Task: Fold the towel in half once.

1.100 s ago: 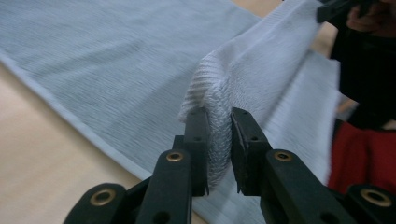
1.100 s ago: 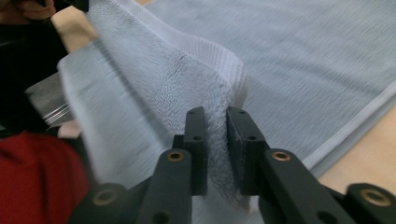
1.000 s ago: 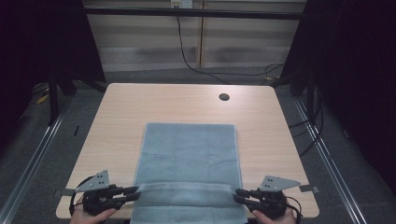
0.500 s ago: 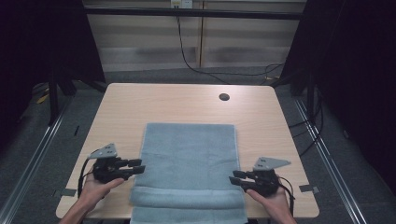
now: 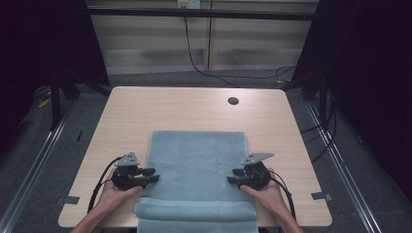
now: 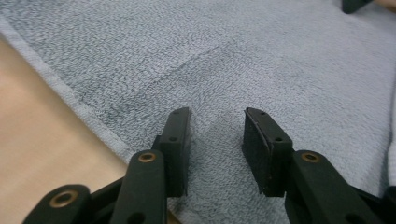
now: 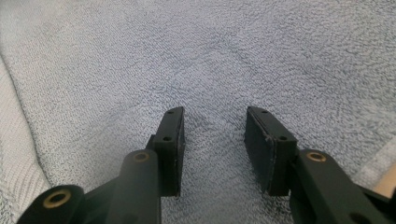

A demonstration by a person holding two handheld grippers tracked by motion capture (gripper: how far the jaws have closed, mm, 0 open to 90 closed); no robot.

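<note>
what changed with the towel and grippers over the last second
Both grippers, left gripper and right gripper, carried the towel's near edge forward, making a fold, then let go; their jaws have just been opening, nothing between them. The table is unchanged.

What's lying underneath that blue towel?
The towel lies flat on the wooden table; its near end is folded over onto itself, hanging past the table's front edge. Whatever might sit beneath the cloth is covered, though no bump shows.

Bare table [image 5: 165, 109] beyond the towel [image 5: 197, 155], only a small grommet [image 5: 233, 101]
</note>
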